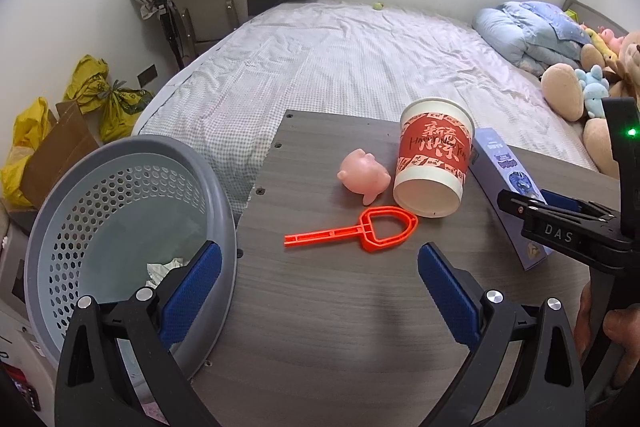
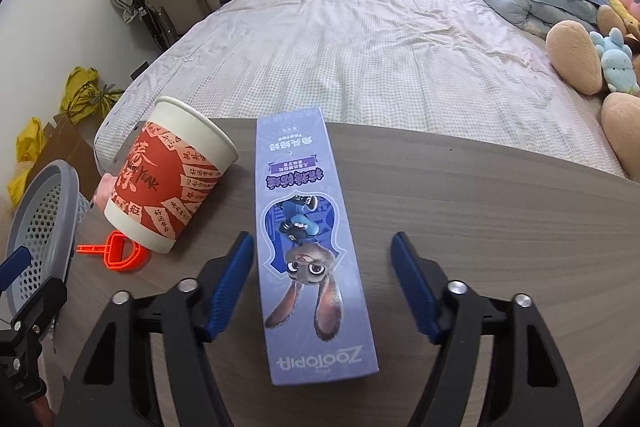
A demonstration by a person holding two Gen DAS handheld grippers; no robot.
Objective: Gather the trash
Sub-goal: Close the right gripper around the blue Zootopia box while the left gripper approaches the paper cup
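From the left wrist, the left gripper (image 1: 320, 263) hangs with its fingers spread wide and empty over the near part of the table (image 1: 340, 307), the grey basket (image 1: 60, 195) tilted at the table's left edge with a crumpled paper (image 1: 164, 267) inside. Ahead lie an orange plastic tool (image 1: 352, 227), a pink toy (image 1: 362, 179) and the red paper cup (image 1: 434, 163), with the blue carton (image 1: 508, 179) toward the right edge. From the right wrist, the right gripper (image 2: 322, 267) straddles the blue carton (image 2: 308, 227) lengthwise, fingers wide, the left pad close beside it, the right one apart. The cup (image 2: 164, 183) stands tilted just left of the carton. Closing off-centre could twist the long carton sideways and knock the cup over.
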